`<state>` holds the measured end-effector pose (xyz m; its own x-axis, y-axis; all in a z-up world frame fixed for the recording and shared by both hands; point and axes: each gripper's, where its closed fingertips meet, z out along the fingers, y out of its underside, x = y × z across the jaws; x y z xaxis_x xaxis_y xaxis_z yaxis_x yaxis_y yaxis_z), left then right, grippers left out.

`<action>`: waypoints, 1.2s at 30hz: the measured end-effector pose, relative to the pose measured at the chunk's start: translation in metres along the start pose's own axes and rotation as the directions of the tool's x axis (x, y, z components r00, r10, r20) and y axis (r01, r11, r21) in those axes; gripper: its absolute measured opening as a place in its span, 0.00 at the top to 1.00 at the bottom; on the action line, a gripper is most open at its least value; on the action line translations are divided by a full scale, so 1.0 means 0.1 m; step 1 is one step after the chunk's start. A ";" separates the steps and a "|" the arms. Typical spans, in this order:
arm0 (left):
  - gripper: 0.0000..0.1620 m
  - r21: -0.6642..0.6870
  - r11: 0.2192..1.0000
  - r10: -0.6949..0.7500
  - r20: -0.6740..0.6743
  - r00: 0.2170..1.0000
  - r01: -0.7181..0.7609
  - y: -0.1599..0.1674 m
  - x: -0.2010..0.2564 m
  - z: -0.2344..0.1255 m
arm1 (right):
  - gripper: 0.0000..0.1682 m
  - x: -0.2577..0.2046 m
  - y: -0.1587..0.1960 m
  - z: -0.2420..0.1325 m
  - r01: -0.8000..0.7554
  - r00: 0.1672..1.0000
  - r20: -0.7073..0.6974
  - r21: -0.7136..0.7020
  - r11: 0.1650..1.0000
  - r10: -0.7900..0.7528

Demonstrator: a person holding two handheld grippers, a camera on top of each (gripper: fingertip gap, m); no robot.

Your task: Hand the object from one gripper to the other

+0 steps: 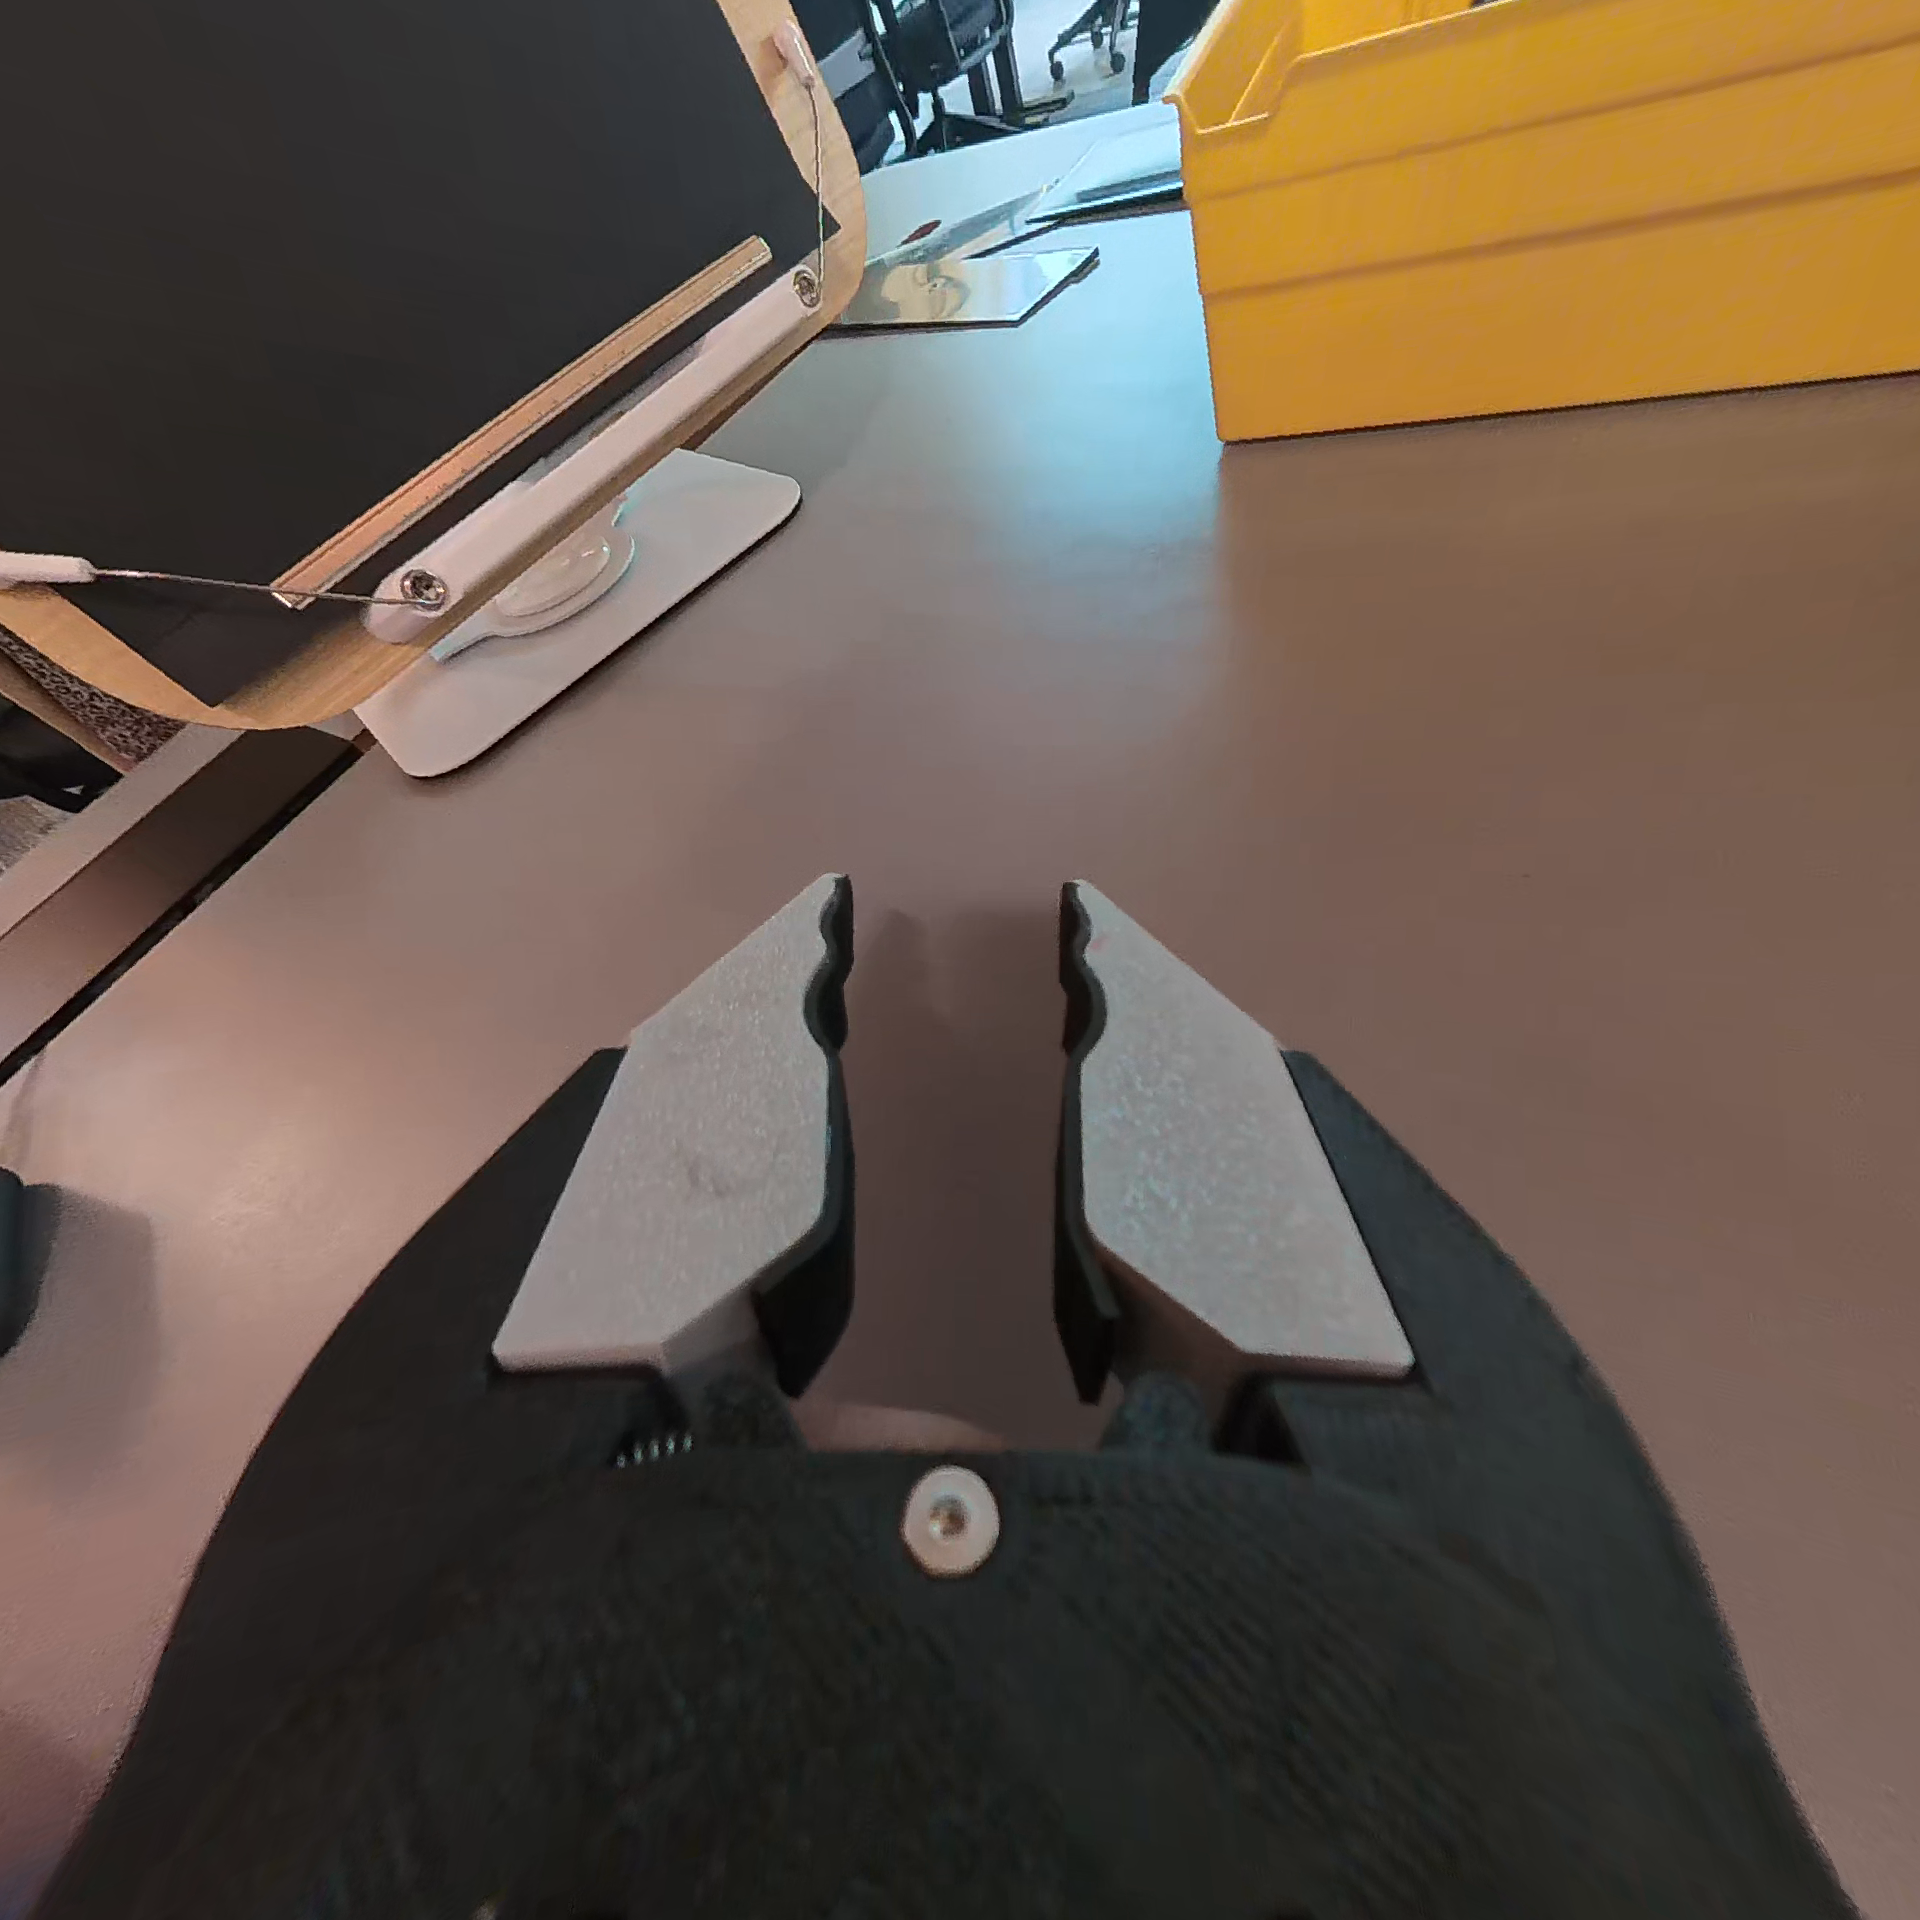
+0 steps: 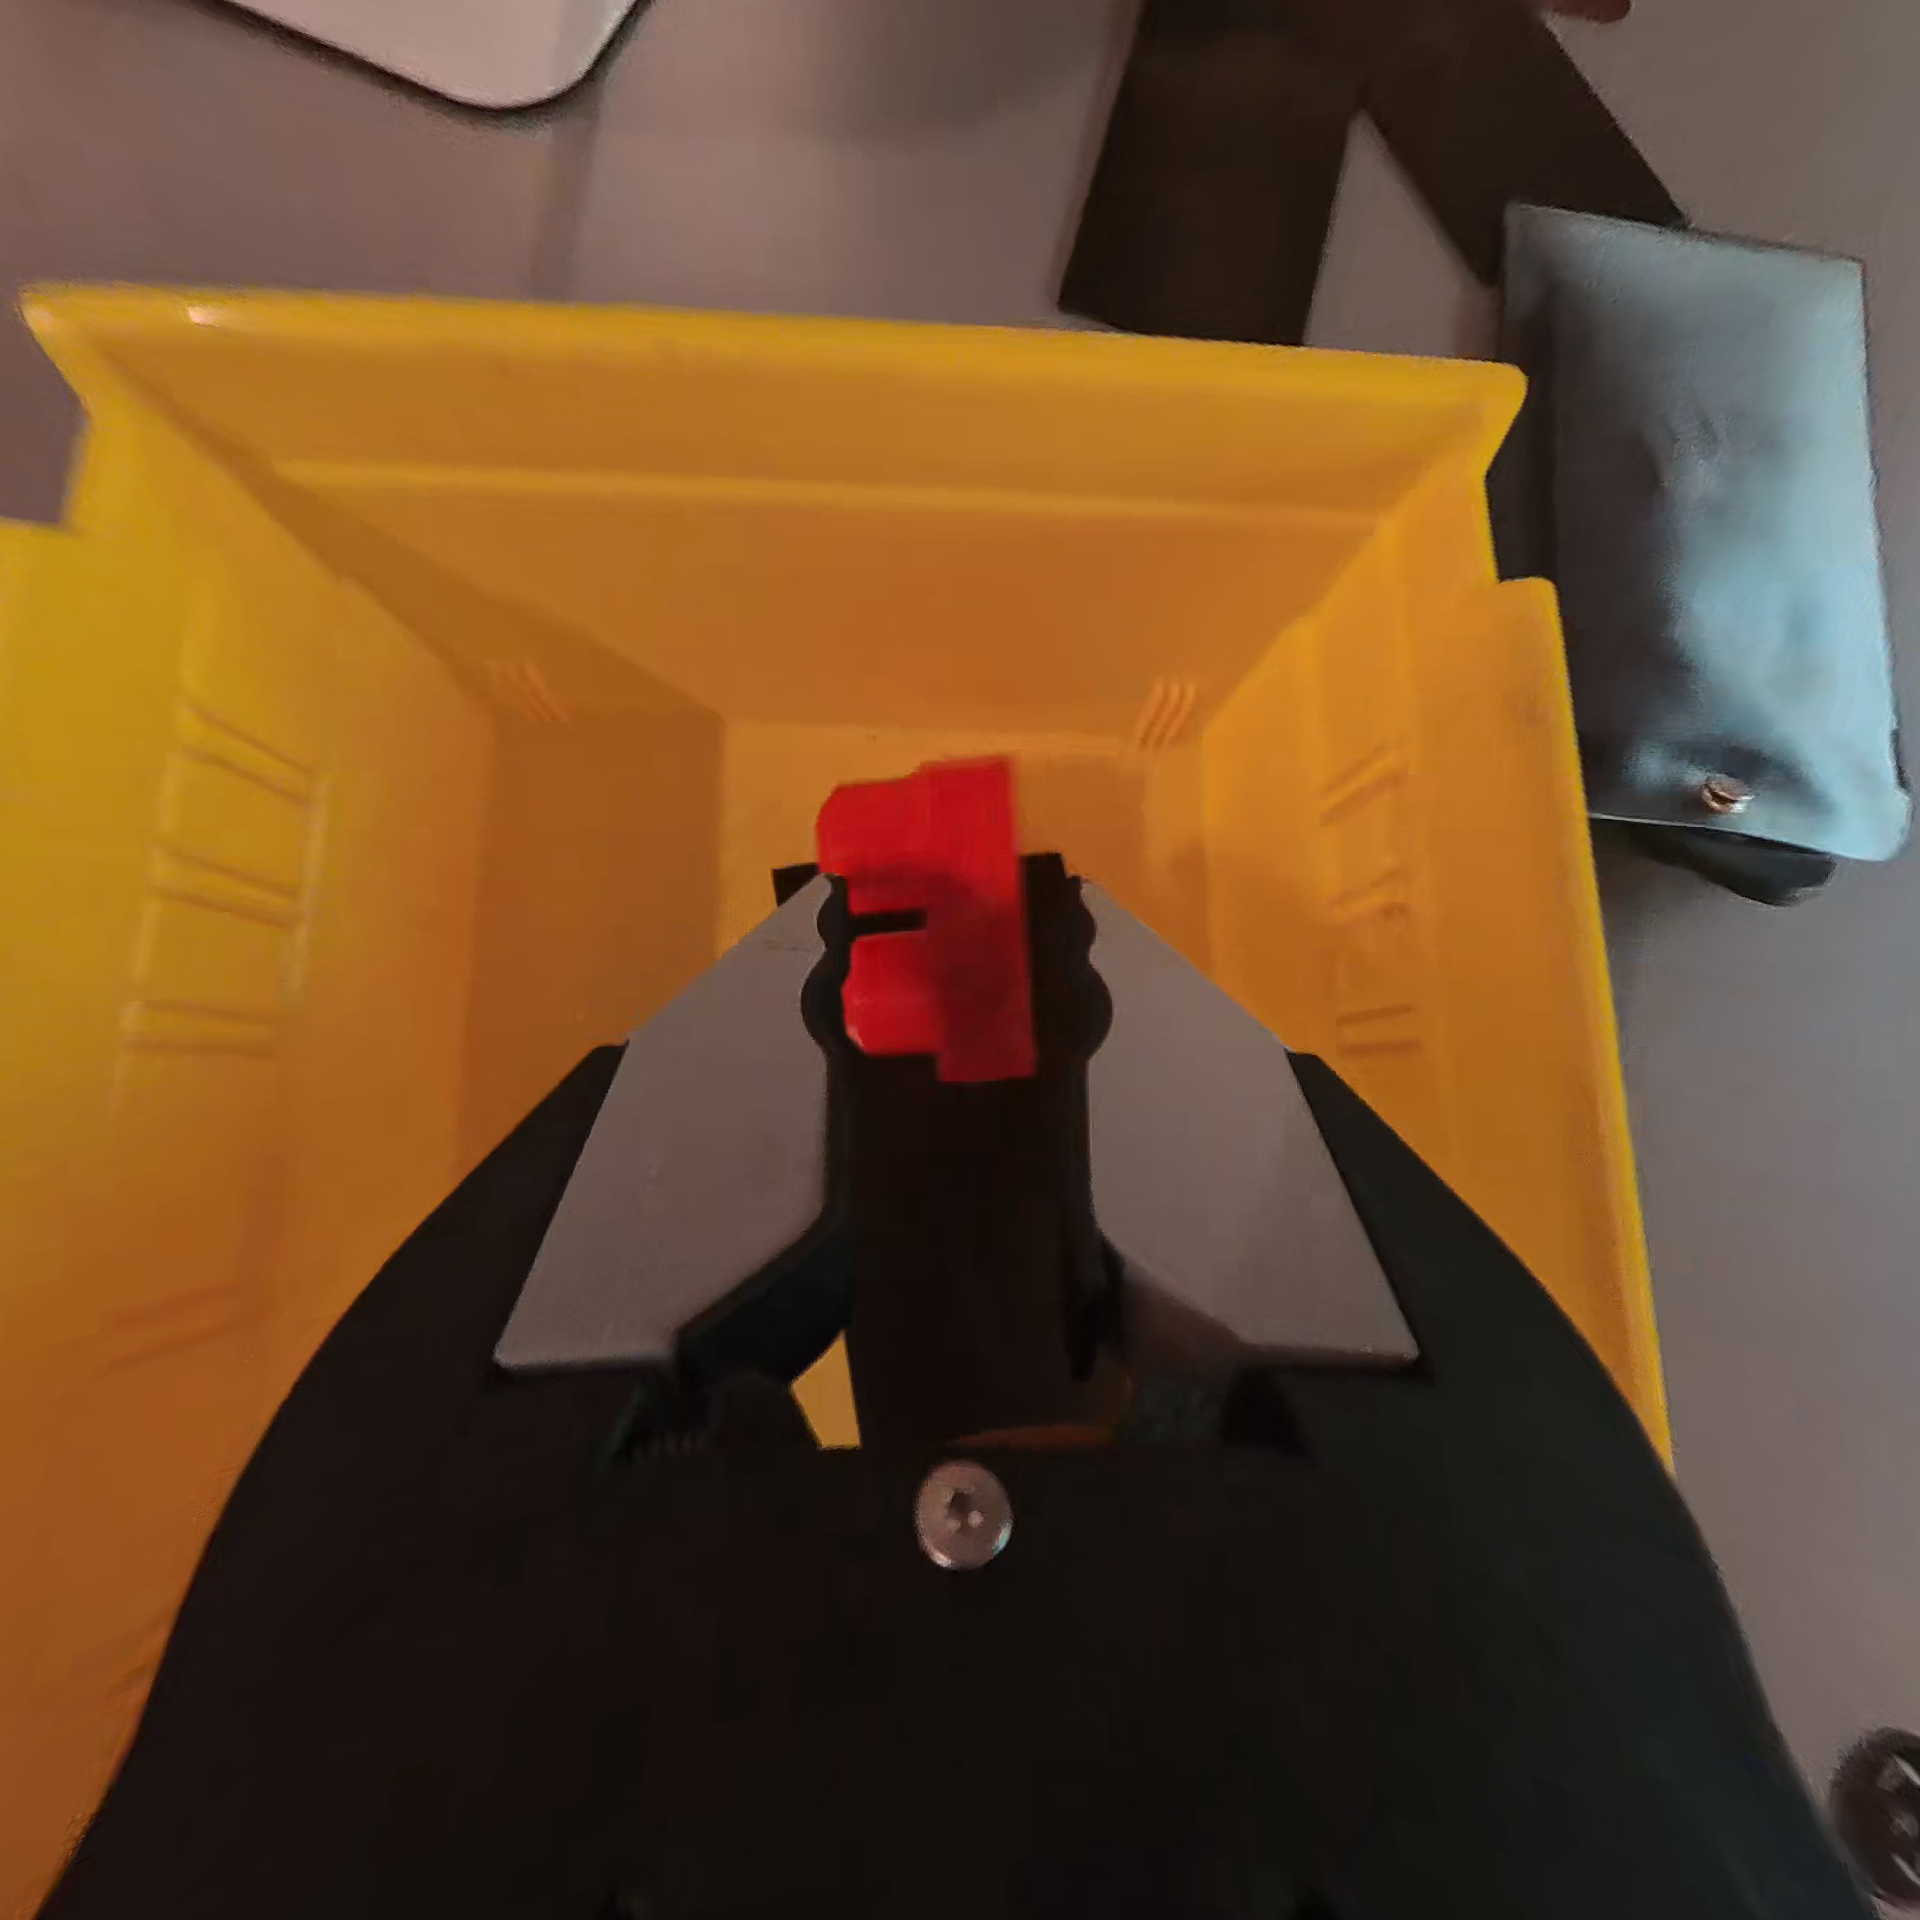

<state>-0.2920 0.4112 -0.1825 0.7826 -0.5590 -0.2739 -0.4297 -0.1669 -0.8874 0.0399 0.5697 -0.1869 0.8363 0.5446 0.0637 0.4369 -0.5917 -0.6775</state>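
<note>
My right gripper (image 2: 951, 899) clamps one red block (image 2: 930, 925) over one yellow bin (image 2: 727, 416), center frame; my left gripper (image 1: 956, 914), jaws narrowly parted, holds nothing.

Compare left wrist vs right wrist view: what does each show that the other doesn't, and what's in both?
Left wrist only: the left gripper, open and empty over the brown table, and a tilted black board on a white stand.
Right wrist only: the right gripper shut on a red part above the bin's inside, and a blue-grey pouch beside the bin.
Both: the yellow bin and the table.
</note>
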 end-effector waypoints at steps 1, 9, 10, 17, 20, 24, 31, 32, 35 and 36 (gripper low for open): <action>0.76 -0.003 1.000 -0.008 0.000 1.000 0.008 0.00 0.00 0.00 | 0.77 0.01 0.00 -0.04 0.024 1.000 -0.019 -0.002 1.000 -0.024; 0.75 -0.020 1.000 -0.007 0.002 1.000 0.007 0.03 0.00 0.03 | 0.67 -0.69 -0.85 -0.84 0.129 0.987 0.069 0.188 0.974 -0.144; 0.75 -0.019 1.000 -0.009 0.005 1.000 0.009 0.03 -0.01 0.03 | 0.66 -0.91 -0.96 -0.92 0.143 0.980 0.107 0.214 0.966 -0.168; 0.75 -0.012 1.000 -0.027 0.045 0.999 0.027 0.04 -0.11 0.01 | 0.66 -2.69 -1.30 -1.04 0.262 0.853 0.351 0.350 0.899 -0.385; 0.75 -0.008 0.999 -0.051 0.077 0.996 0.052 0.06 -0.19 -0.01 | 0.67 -3.15 -1.24 -0.71 0.279 0.825 0.390 0.351 0.894 -0.410; 0.75 -0.014 0.998 -0.064 0.128 0.990 0.066 0.09 -0.30 -0.03 | 0.68 -3.41 -1.07 -0.03 0.223 0.827 0.441 0.313 0.923 -0.350; 0.75 -0.023 0.996 -0.076 0.188 0.979 0.082 0.11 -0.40 -0.03 | 0.66 -3.25 -0.87 0.67 0.174 0.868 0.390 0.338 0.925 -0.306; 0.74 -0.025 0.996 -0.081 0.195 0.977 0.088 0.11 -0.41 -0.03 | 0.66 -3.24 -0.93 0.63 0.158 0.864 0.400 0.362 0.919 -0.306; 0.74 -0.021 0.995 -0.087 0.211 0.974 0.093 0.10 -0.43 -0.04 | 0.66 -3.12 -1.06 0.57 0.160 0.881 0.345 0.426 0.891 -0.323; 0.74 -0.014 0.996 -0.083 0.218 0.972 0.089 0.09 -0.43 -0.04 | 0.66 -3.10 -1.08 0.55 0.150 0.881 0.347 0.438 0.887 -0.320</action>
<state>-0.3313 0.4306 -0.1769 0.8952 -0.3521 -0.2733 -0.3650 -0.2272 -0.9028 -0.2843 0.4972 -0.1735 0.4823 0.8758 0.0187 0.3675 -0.1829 -0.9119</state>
